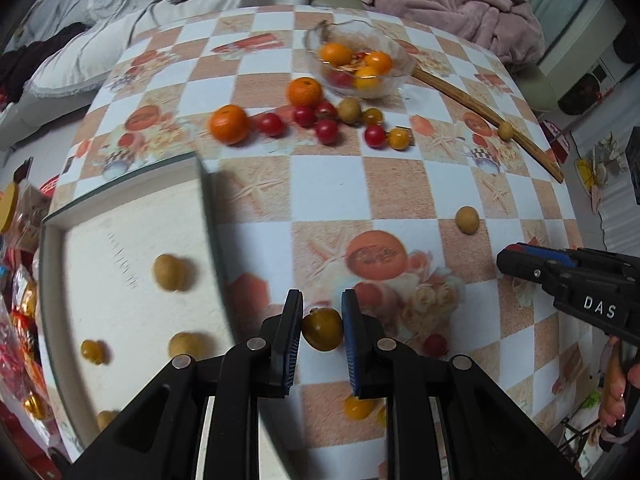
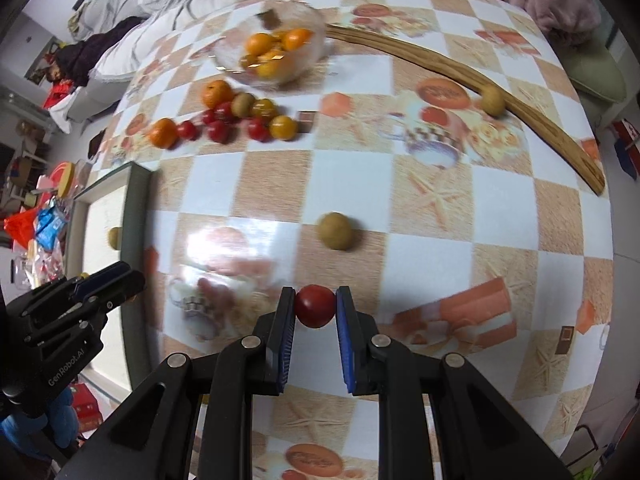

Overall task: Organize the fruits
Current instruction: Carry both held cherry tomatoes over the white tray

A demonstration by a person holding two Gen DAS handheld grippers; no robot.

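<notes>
Currently: left gripper clamps a yellow tomato, white tray just left; right gripper clamps a red tomato.

Yellow-brown tomato in left claw; red tomato in right claw.

Outside bowl: two oranges, roughly six red tomatoes; tray: about five fruits.

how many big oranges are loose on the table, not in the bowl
2. One orange sits just left of the glass bowl. The other orange lies further left, at the end of the row of small tomatoes. More may hide inside the bowl.
</notes>
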